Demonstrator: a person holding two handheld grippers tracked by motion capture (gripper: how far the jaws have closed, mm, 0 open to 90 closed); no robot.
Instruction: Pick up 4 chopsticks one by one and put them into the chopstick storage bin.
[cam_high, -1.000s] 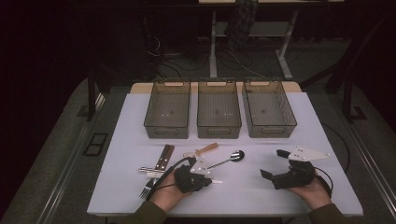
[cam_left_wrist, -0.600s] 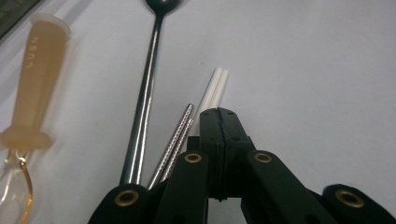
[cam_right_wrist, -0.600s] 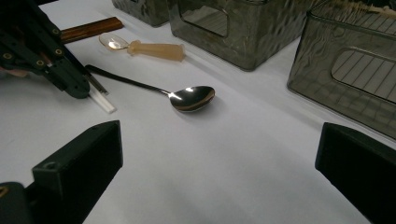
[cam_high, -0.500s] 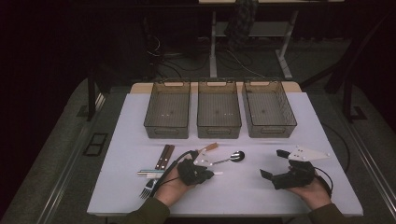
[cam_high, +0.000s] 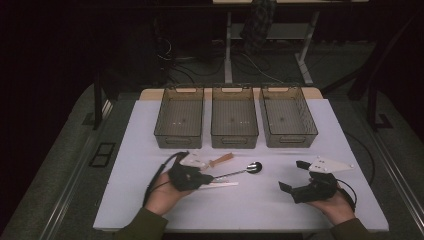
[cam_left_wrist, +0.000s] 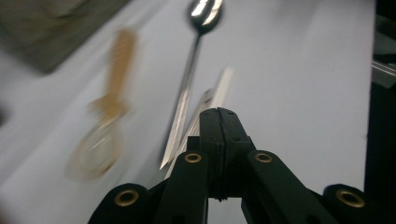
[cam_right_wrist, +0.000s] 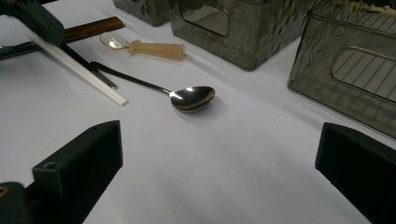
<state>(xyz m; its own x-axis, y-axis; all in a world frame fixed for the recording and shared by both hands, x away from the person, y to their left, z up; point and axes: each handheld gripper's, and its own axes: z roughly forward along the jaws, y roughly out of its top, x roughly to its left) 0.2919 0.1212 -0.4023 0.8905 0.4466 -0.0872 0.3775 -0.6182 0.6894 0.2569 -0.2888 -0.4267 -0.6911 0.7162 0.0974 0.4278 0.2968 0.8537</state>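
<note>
My left gripper (cam_high: 207, 179) is at the front left of the white table (cam_high: 250, 212), shut on a white chopstick (cam_high: 224, 184) that sticks out to the right just above the table. In the left gripper view the jaws (cam_left_wrist: 218, 112) are pressed together and the chopstick (cam_left_wrist: 223, 86) runs on past their tips. A steel spoon (cam_high: 254, 167) lies just beyond, bowl to the right. A small spoon with a tan handle (cam_high: 222, 160) lies behind it. My right gripper (cam_high: 291, 175) rests open at the front right, and nothing is between its jaws (cam_right_wrist: 219, 172).
Three smoky see-through bins (cam_high: 179, 141) (cam_high: 235, 141) (cam_high: 290, 141) stand in a row at the back of the table. In the right gripper view a brown-handled utensil (cam_right_wrist: 93, 28) lies behind the left gripper (cam_right_wrist: 35, 18). A cable trails from each gripper.
My left gripper has moved left and lifted a little, taking the white chopstick with it, and it now covers the knife and fork. The right gripper has stayed put.
</note>
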